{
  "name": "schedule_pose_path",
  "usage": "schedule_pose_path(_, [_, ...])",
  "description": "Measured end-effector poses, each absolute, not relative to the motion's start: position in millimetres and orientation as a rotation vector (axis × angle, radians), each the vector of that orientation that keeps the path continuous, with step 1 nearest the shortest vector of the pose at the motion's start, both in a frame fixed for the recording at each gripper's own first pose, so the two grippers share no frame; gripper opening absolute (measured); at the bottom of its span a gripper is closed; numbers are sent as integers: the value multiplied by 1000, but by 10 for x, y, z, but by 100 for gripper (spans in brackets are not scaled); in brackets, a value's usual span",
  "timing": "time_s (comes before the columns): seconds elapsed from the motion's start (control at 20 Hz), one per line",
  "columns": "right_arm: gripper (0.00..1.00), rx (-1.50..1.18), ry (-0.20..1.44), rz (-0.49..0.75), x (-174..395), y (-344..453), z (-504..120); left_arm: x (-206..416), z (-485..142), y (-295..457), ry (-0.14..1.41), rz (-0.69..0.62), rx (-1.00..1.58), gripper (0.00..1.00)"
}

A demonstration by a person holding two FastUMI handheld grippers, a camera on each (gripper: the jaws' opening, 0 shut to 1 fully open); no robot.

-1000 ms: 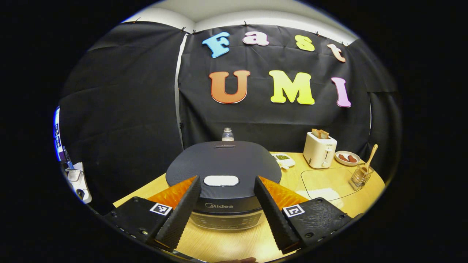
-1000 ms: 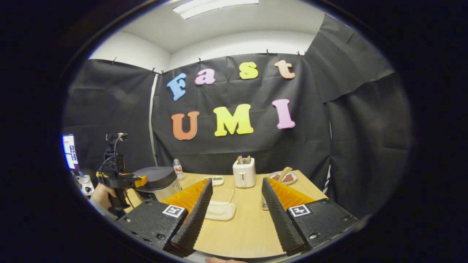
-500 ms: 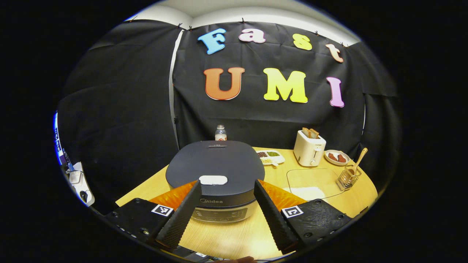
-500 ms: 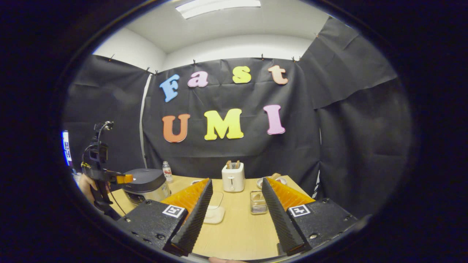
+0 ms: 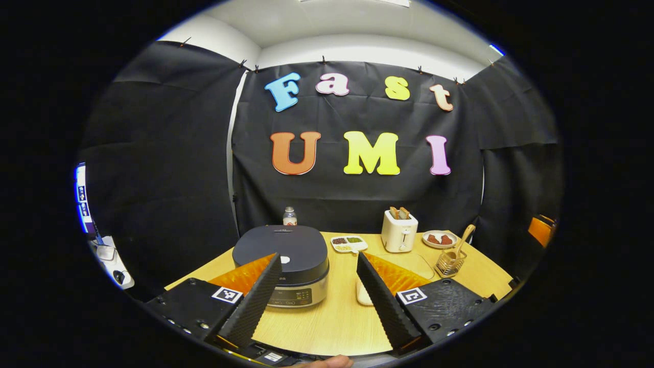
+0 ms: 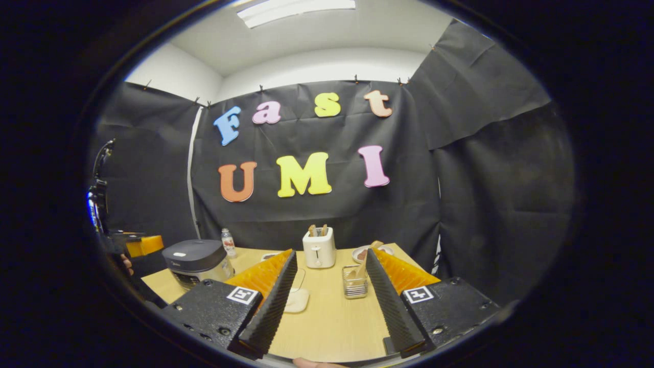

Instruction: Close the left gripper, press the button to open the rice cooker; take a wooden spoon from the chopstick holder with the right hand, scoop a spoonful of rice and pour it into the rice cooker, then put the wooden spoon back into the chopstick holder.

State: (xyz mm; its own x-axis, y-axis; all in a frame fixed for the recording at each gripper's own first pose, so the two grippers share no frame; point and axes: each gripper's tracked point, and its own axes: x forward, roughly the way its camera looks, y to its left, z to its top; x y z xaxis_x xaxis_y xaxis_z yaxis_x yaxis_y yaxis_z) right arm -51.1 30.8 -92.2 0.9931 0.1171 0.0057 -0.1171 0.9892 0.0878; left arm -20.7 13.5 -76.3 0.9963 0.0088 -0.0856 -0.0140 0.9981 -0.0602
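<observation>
The dark rice cooker stands on the wooden table with its lid down and a small white button near the lid's front. My left gripper is open and held back from it, touching nothing. A wire chopstick holder at the right holds the wooden spoon. White rice lies in a clear tray, partly behind my right finger. In the right gripper view my right gripper is open and empty, with the chopstick holder ahead between its fingers and the cooker at the left.
A white toaster with toast, a small plate, a divided dish and a bottle stand along the back of the table. The left gripper and a hand appear at the left edge.
Both grippers have drawn back from the table, so the cooker and holder look smaller and farther. The left gripper has left its place over the cooker's button. Both stayed open.
</observation>
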Motion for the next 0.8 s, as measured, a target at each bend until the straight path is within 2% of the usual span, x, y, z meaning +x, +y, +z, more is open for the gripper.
schedule_pose_path(0.05, [88, 86, 0, 123, -532, 315, -934, -295, -744, 123, 72, 16, -58, 95])
schedule_pose_path(0.1, [84, 81, -4, 131, -556, 322, -927, -373, -712, 134, 53, 30, -52, 95])
schedule_pose_path(0.15, [88, 80, -8, 133, -561, 313, -922, -458, -690, 121, 35, 38, -48, 95])
schedule_pose_path(0.8, [88, 36, -36, 162, -767, 442, -813, -935, -643, -146, -33, 16, -32, 94])
